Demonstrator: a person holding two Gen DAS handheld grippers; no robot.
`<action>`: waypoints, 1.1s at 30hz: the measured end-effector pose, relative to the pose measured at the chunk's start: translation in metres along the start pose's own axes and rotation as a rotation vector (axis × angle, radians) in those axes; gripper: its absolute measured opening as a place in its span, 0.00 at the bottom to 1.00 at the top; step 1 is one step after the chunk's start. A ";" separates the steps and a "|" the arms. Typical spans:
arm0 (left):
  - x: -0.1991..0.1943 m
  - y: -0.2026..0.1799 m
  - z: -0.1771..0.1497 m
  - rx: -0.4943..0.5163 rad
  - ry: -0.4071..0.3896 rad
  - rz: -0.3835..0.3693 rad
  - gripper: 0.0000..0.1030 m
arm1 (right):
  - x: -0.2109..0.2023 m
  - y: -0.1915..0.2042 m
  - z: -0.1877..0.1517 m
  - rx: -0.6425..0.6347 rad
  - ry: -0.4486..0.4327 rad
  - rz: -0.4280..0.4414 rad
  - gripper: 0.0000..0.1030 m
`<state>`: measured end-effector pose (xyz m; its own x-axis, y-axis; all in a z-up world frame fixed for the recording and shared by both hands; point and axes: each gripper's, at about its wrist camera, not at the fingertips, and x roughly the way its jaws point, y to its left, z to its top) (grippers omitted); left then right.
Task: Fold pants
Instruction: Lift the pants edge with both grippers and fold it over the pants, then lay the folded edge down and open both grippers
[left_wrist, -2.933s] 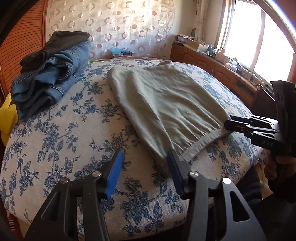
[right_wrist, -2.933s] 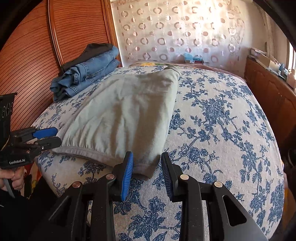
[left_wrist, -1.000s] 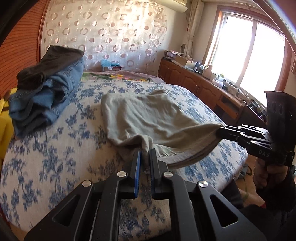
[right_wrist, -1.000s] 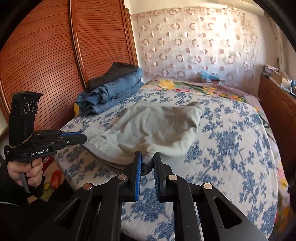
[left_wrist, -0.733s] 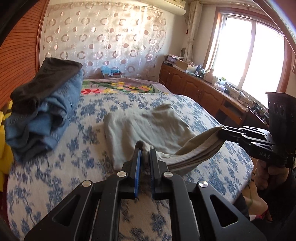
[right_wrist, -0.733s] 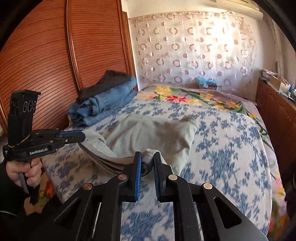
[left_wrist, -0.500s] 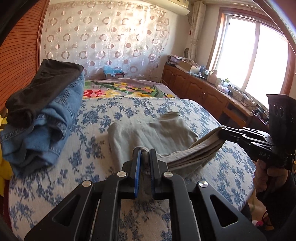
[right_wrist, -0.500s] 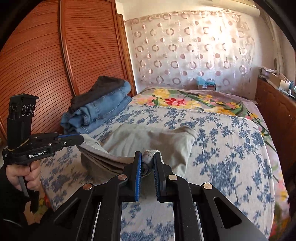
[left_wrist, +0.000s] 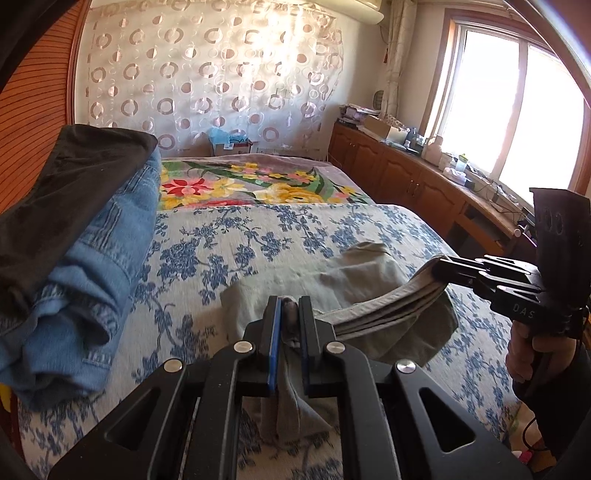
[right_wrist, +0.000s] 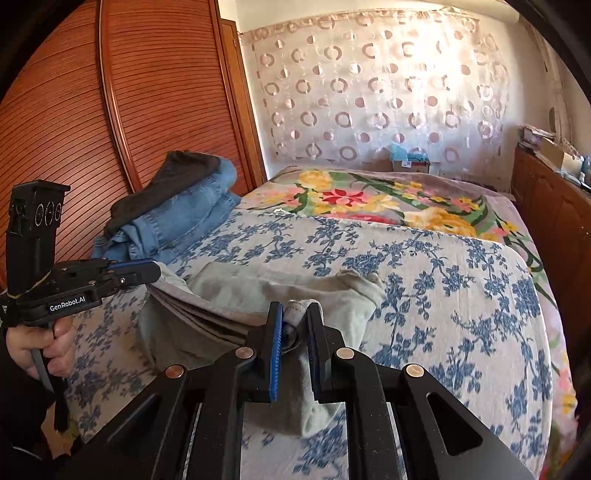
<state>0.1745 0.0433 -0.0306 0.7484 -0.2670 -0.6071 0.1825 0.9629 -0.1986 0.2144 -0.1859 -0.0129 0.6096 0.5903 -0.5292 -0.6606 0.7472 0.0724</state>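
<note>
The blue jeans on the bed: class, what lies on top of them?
A dark garment lies folded on the blue jeans, covering most of their top. What lies beneath the jeans cannot be seen.

Printed in white on the left claw (right_wrist: 147, 271) body: "GenRobot.AI". Stamped on the right claw (left_wrist: 443, 264) body: "DAS", faint. Nothing else legible.

The grey pants (left_wrist: 373, 280) fold under themselves, so their lower layers stay hidden; the jeans pile (left_wrist: 92, 280) runs off the left edge; small items on the window-side cabinet (left_wrist: 424, 177) are too tiny to identify
</note>
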 end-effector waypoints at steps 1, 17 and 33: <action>0.003 0.002 0.001 0.000 0.003 0.002 0.10 | 0.003 -0.001 0.001 0.001 0.003 0.000 0.12; 0.033 0.015 0.022 0.004 0.028 0.020 0.10 | 0.043 -0.014 0.017 -0.004 0.041 -0.008 0.12; 0.034 0.020 0.023 -0.006 0.041 0.030 0.44 | 0.030 -0.013 0.020 -0.031 0.041 -0.052 0.36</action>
<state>0.2182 0.0540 -0.0369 0.7270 -0.2391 -0.6437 0.1558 0.9704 -0.1844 0.2499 -0.1720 -0.0124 0.6252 0.5374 -0.5660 -0.6421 0.7664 0.0184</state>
